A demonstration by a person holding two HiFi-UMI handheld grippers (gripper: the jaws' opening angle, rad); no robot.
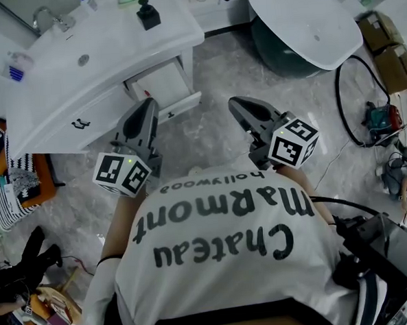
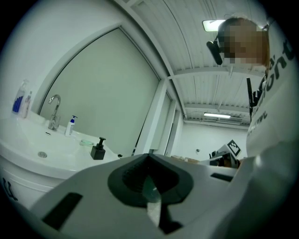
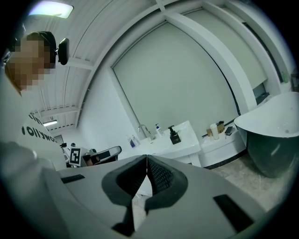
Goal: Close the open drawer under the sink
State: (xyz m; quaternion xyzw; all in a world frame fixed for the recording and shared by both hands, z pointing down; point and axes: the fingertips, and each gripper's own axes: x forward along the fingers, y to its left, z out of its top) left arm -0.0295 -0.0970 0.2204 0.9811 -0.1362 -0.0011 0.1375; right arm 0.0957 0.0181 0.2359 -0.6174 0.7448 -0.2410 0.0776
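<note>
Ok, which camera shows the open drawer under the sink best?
The head view: the drawer shows from above, pulled out below the counter. Both gripper views show the counter top, but no drawer can be made out.

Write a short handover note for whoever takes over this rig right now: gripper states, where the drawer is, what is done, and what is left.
Left gripper: shut, empty, held near the chest.
Right gripper: shut, empty, also held near the chest.
Drawer: pulled out under the white sink counter, in front of the left gripper; neither gripper touches it.
Done: nothing on the drawer yet.
Left: bring a gripper to the drawer front and push it fully in. The left gripper looks nearer.
</note>
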